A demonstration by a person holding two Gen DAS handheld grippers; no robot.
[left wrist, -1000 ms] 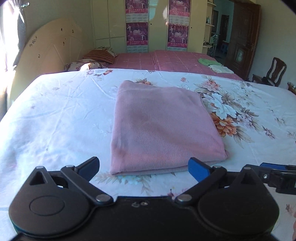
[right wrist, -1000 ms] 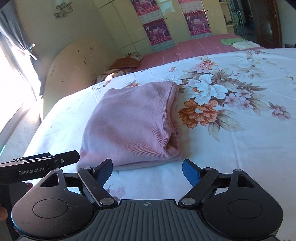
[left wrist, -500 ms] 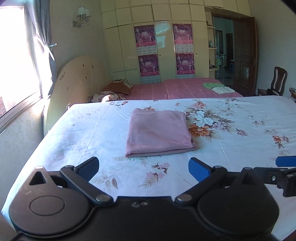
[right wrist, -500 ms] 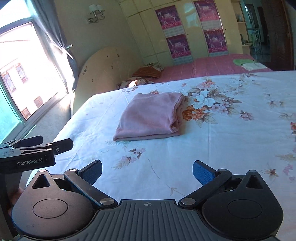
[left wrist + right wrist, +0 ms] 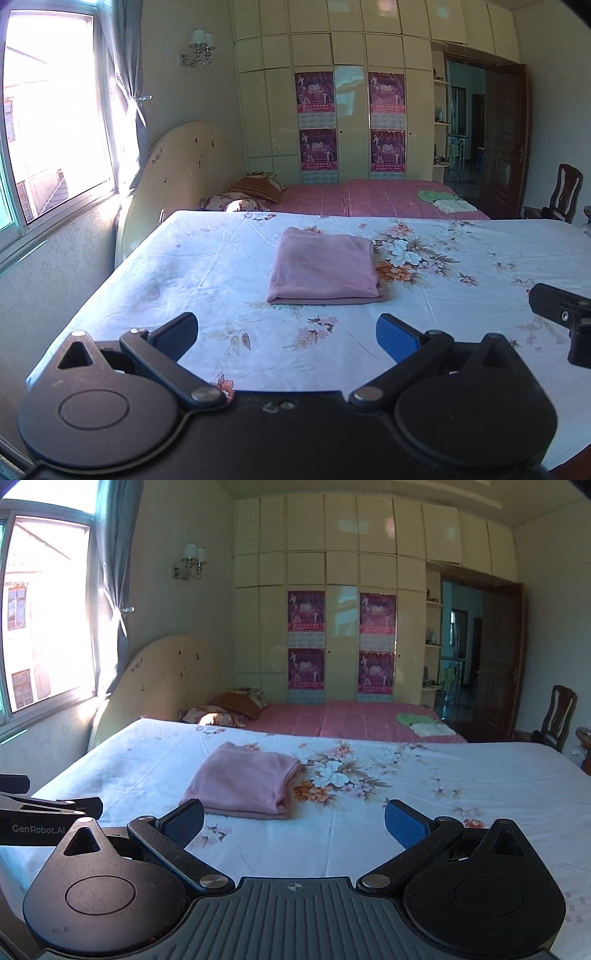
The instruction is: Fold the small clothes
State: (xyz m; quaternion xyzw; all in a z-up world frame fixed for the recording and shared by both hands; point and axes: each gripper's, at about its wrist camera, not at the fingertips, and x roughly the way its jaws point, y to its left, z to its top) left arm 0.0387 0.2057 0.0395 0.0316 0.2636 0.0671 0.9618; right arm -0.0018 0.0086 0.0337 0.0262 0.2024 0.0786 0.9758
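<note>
both grippers have drawn back and risen since a second ago, when the pink garment filled the lower part of each view; it now lies well ahead of them. pink garment (image 5: 325, 267): a folded rectangle, lying flat on the floral bedsheet (image 5: 461, 314) toward the middle of the bed, touched by neither tool. left gripper (image 5: 286, 332): jaws spread wide, nothing between them, held above the near part of the sheet. right gripper (image 5: 293, 821): likewise wide apart and empty; its dark body shows at the right edge of the left view. handling, as a judgement: the cloth looks soft, light and limp, a fine knit that would sag and slide open if lifted by one layer only. the stacked layers show at the near edge and at the right side (image 5: 286, 794), where the folds curl over. a hold, should one be needed, would best pinch all layers together at a near corner. the fold appears complete.
</note>
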